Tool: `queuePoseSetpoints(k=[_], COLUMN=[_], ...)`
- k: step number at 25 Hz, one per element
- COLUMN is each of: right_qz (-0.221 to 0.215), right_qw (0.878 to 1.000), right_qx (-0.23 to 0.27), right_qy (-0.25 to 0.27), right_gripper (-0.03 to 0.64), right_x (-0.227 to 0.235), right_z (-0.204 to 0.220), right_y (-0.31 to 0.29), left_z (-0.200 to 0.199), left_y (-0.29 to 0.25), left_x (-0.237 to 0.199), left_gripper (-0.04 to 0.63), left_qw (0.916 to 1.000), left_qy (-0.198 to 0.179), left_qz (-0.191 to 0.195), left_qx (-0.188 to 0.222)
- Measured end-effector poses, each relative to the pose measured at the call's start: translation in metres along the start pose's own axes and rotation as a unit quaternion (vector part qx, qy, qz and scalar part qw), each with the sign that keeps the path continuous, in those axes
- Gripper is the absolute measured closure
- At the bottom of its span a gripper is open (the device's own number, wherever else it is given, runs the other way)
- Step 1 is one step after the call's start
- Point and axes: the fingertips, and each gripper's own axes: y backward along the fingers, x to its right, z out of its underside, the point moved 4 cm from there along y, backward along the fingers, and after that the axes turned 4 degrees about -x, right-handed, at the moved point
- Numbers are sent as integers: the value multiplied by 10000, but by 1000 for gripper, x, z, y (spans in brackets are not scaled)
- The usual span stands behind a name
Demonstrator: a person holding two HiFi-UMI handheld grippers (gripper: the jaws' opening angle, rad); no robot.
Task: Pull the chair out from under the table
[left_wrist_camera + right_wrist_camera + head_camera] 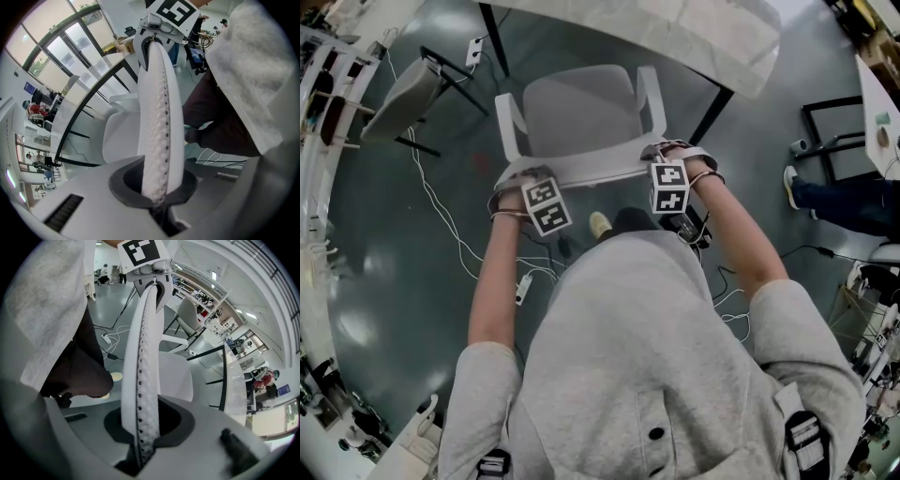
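Note:
The white chair (581, 108) with a grey seat stands in front of me, its front partly under the pale table (694, 37). Its perforated backrest rim (581, 172) faces me. My left gripper (525, 186) is shut on the left end of that rim and my right gripper (667, 161) on the right end. In the left gripper view the backrest (159, 117) runs straight up out of the left gripper (157, 187), pinched between the jaws. The right gripper view shows the same backrest (143, 362) clamped in the right gripper (143, 434).
A second chair (408, 94) stands tilted at the upper left. White cables (441, 216) and a power strip (522, 288) lie on the grey floor. Black table legs (712, 112) flank the chair. Another person's leg and shoe (825, 195) are at the right, near a black frame (830, 127).

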Motion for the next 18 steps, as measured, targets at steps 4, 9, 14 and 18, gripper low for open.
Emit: queuePoseSetpoints(k=[4,9,14,18], right_qz=[43,10,40,-26], right_qw=[10000,10000,10000,10000], right_qx=[26,14,58,76], right_qy=[11,-10,-8,30], right_gripper=[565,565,565,565], right_x=[-4,-10,-14,-21], right_z=[3,8,15,17], right_y=[2,2,5,7], left_z=[-4,-9,-16,-19], left_y=[1,1,3,4], left_x=[5,9,13,21], left_gripper=[569,574,574,574], left_qw=[10000,9997,9997,9998], left_qy=[-8,-71,-63,-28], left_qz=[-64,-227,-212,-126], left_qx=[-20,-70,-123,-126])
